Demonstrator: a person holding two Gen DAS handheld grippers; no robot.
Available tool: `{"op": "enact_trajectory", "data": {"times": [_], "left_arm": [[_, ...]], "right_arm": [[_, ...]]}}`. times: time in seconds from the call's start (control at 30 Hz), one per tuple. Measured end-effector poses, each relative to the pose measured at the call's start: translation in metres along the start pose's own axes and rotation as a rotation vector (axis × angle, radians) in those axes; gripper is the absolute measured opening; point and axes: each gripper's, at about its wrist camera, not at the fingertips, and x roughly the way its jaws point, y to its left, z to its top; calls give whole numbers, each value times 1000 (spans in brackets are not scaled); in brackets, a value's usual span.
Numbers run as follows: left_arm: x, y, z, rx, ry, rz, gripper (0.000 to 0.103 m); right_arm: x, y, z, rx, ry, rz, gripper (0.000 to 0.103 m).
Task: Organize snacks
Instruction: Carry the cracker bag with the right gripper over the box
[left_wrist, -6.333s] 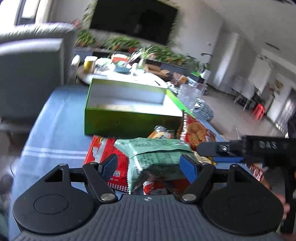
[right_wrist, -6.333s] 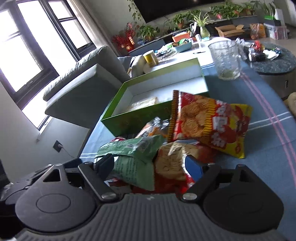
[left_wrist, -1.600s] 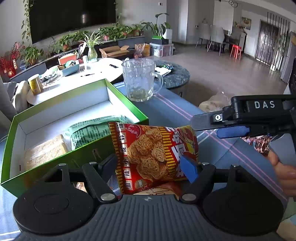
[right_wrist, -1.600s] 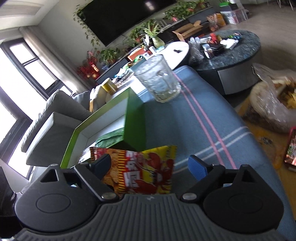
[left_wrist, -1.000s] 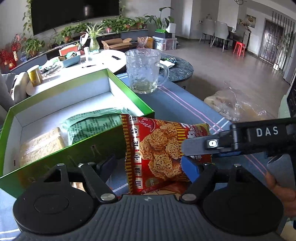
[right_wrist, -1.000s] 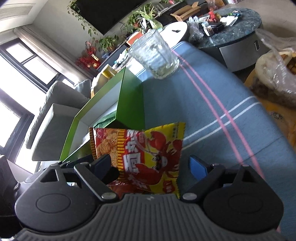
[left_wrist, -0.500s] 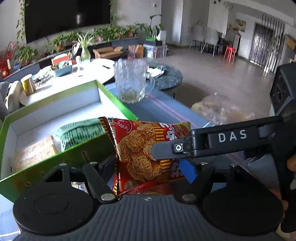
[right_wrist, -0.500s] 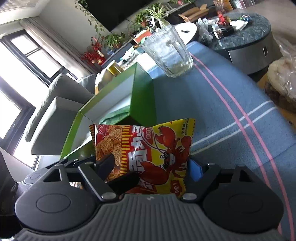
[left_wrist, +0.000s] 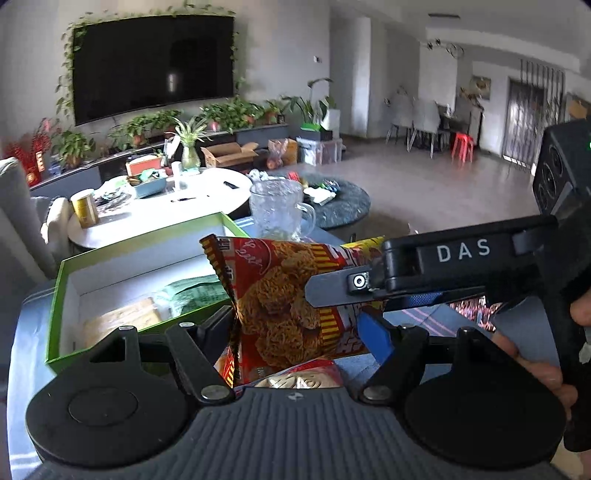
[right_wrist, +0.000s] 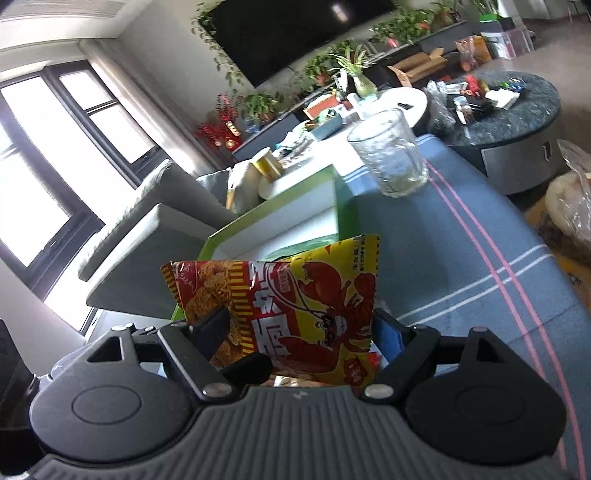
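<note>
— What do you hold?

— A red-and-yellow snack packet (right_wrist: 295, 314), upright between my two grippers, above a blue striped cloth (right_wrist: 461, 258). My right gripper (right_wrist: 299, 332) is clamped on it: both pads press its lower edges, with a crayfish drawing and large Chinese characters facing the right wrist camera. The small print along its top corner is too fine for me to read.

— And the left gripper?

— My left gripper (left_wrist: 295, 328) has its jaws standing apart either side of the same packet (left_wrist: 291, 295), here showing noodle clusters. Whether its pads touch the wrapper I cannot tell; the wrapper hides the contact.

— Any lettering?

— "DAS" in white on the black body of the right gripper (left_wrist: 436, 269), which crosses the left wrist view and pinches the packet's right edge.

— Where is the box?

— The green box (left_wrist: 140, 243) sits open just behind and left of the packet, holding a green packet (left_wrist: 192, 295) beside a pale wrapped item (left_wrist: 122, 317). A glass mug (left_wrist: 279, 210) stands beyond its far corner. Another red wrapper (left_wrist: 299, 376) lies under my left gripper.
</note>
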Motion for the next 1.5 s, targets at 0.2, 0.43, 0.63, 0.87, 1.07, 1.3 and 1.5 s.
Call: {"op": "enact_trajectory", "data": {"times": [0.2, 0.43, 0.63, 0.87, 1.07, 1.3, 1.5], "left_arm": [[-27, 13, -6, -31, -46, 41, 70], [-39, 33, -6, -81, -82, 90, 70], [-34, 51, -5, -130, -88, 130, 70], [-30, 83, -6, -189, -92, 147, 70], [-21, 99, -4, -191, -94, 182, 70], [3, 122, 4, -195, -74, 199, 70], [28, 144, 10, -193, -48, 207, 70]], "right_arm": [[1, 26, -3, -54, 0, 25, 77], [16, 49, 0, -79, -7, 47, 77], [35, 67, 5, -129, -3, 54, 77], [60, 80, 13, -157, 17, 74, 77], [80, 95, 17, -211, 21, 71, 77], [105, 100, 28, -228, 29, 62, 77], [131, 100, 36, -250, 49, 35, 77]]}}
